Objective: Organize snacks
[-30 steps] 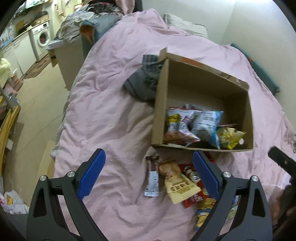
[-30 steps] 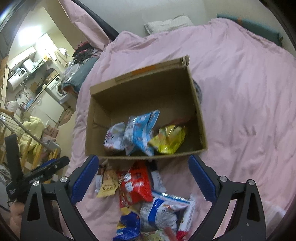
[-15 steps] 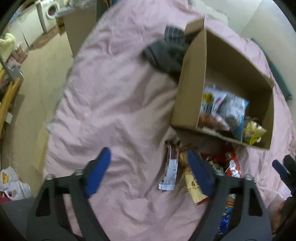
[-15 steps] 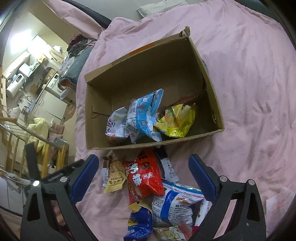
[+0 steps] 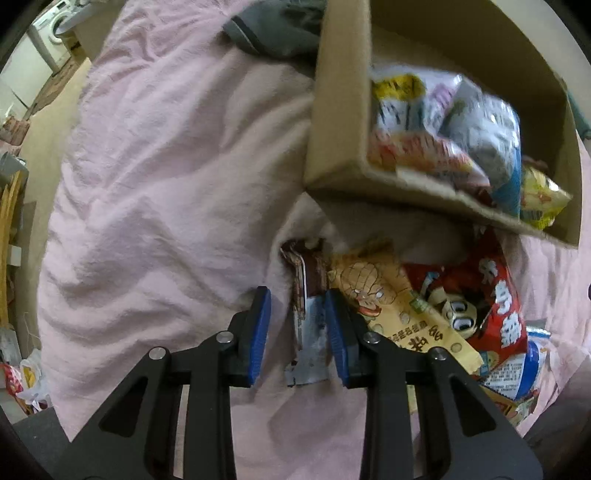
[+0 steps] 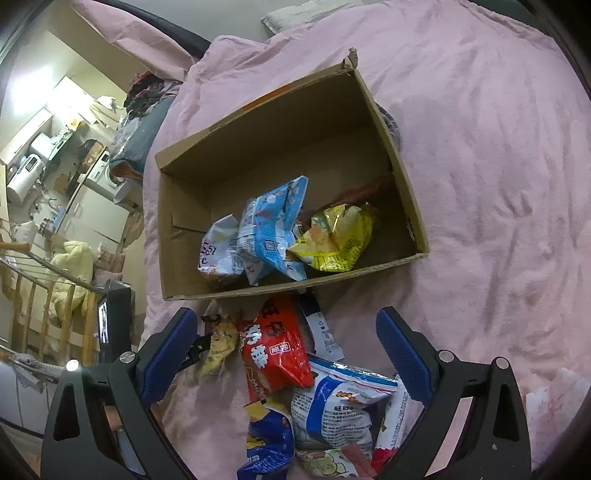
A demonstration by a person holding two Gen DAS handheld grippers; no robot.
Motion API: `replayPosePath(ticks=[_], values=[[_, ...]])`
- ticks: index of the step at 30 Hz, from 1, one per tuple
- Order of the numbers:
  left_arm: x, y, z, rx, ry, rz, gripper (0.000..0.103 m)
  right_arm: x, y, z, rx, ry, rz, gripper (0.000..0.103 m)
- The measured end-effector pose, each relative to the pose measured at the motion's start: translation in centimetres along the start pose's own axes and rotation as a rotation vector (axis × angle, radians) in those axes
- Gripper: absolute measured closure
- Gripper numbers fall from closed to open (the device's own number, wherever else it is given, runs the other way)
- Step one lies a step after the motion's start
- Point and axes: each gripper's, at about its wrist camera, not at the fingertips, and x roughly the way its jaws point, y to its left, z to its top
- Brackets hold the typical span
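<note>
A cardboard box lies on a pink bedspread and holds a white bag, a blue bag and a yellow bag. Loose snacks lie in front of it: a brown-and-silver bar, a tan packet, a red bag and a blue-white bag. My left gripper is low over the bar, its jaws narrowed around it with a small gap left of the bar. My right gripper is wide open above the loose pile.
A grey garment lies by the box's far left corner. The bed's left edge drops to the floor. A washing machine and kitchen units stand beyond the bed.
My left gripper has dropped down and forward onto the snack bar and its jaws have narrowed from wide open. My right gripper has stayed open, the view shifting slightly.
</note>
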Motion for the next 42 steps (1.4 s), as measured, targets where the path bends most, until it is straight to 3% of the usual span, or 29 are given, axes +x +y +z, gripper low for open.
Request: replayPosePath(ticks=[1,4,6,11,16,21,28,34,35,42], values=[[0.6,-0.3,-0.3,0.012,0.030,0.001,0.076,0.0,-0.1,0.0,0.001,0.002,0.000,0.003],[0.8,-1.0,-0.7,0.056,0.015,0.029,0.076,0.1,0.2,-0.1,-0.005,0.003,0.001,0.003],[0.4,-0.8,-0.6,0.046,0.001,0.031,0.088,0.2,0.4,-0.1,-0.016,0.004,-0.001,0.003],[-2.0,0.9,-0.8,-0.014,-0.027,-0.016,0.088,1.0,0.5,-0.3,-0.033,0.029,-0.014,0.003],[-5.0,1.9,-1.0,-0.028,-0.081,-0.035,0.088,3.3,1.3,-1.0,-0.092,0.111,-0.072,0.004],[-7.7,1.5,-1.6,0.004,-0.118,-0.073,0.088,6.7,2.9,-1.6,-0.200,0.194,-0.133,0.013],[-8.7,2.2,-2.4,0.002,-0.144,-0.101,0.088,10.8,3.9,-3.2,-0.251,0.326,-0.110,0.016],[-7.7,2.0,-1.9,-0.004,-0.130,-0.116,0.088,11.7,5.4,-4.2,-0.354,0.336,-0.124,0.049],[-7.7,2.0,-1.8,-0.004,-0.130,-0.116,0.088,11.5,5.6,-4.3,-0.368,0.335,-0.114,0.063],[-7.6,1.9,-1.6,-0.014,-0.145,-0.103,0.088,9.6,6.7,-4.8,-0.410,0.316,-0.035,0.074]])
